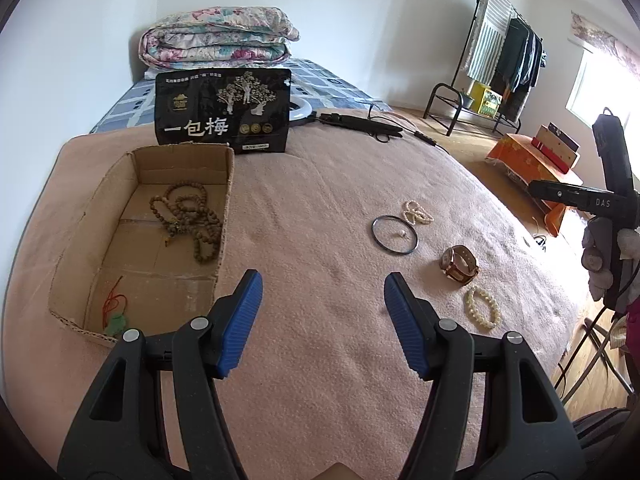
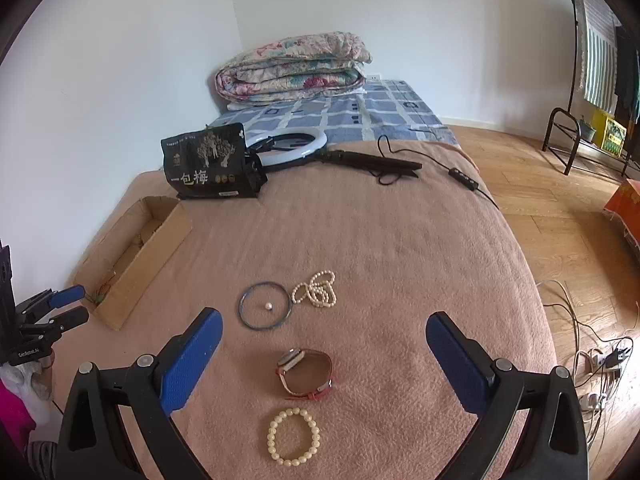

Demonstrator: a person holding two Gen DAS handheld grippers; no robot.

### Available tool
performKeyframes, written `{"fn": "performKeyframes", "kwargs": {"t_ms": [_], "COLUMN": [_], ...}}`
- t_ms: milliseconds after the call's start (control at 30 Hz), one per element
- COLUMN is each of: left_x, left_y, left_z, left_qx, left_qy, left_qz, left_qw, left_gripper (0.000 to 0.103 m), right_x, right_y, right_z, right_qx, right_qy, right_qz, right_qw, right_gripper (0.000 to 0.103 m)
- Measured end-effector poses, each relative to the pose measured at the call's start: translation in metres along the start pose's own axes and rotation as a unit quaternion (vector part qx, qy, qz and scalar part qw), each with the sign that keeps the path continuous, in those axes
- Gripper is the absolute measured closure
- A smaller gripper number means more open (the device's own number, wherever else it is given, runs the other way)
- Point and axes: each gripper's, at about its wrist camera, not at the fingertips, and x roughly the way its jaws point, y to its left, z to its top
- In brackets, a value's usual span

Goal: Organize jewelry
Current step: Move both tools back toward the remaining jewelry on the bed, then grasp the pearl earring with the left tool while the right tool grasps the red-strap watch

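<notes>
the right gripper [image 2: 324, 344] hangs wide open and empty above the watch [image 2: 306, 374], with the pearl bracelet [image 2: 294, 437] just nearer the blanket's [image 2: 400, 248] front edge, probably lined up for the next pick. the left gripper [image 1: 323, 298], also spread wide and holding nothing, hovers beside the cardboard box [image 1: 132, 240] at the blanket's left edge. the box already holds wooden beads [image 1: 188, 220] and a red-corded pendant [image 1: 116, 316], while the bangle [image 2: 264, 305], small pearl [image 2: 269, 306] and pearl strand [image 2: 316, 290] wait mid-blanket.

The black pouch [image 1: 223, 111] bears large white characters "一包梅" (smaller print above is illegible). The right tool [image 1: 580, 198] body reads "DAS". The left tool [image 2: 52, 312] carries a small label, unreadable.
</notes>
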Motion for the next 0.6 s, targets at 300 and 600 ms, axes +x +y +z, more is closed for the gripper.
{"fn": "performKeyframes", "kwargs": {"t_ms": [300,600], "left_x": [0.031,0.073], "left_y": [-0.031,-0.061], "left_z": [-0.006,-0.017], "left_qx": [0.03,0.071], "left_qy": [0.028,0.07], "left_qz": [-0.024,-0.051], "left_qw": [0.9989,0.9937], "left_gripper": [0.044,0.064], "right_x": [0.029,0.065], "right_y": [0.003,0.013], "right_z": [-0.035,-0.06], "right_qx": [-0.021,-0.046], "right_qy": [0.039,0.075], "right_qz": [0.009,0.014], "right_qw": [0.999,0.996], "right_gripper": [0.0,0.0]}}
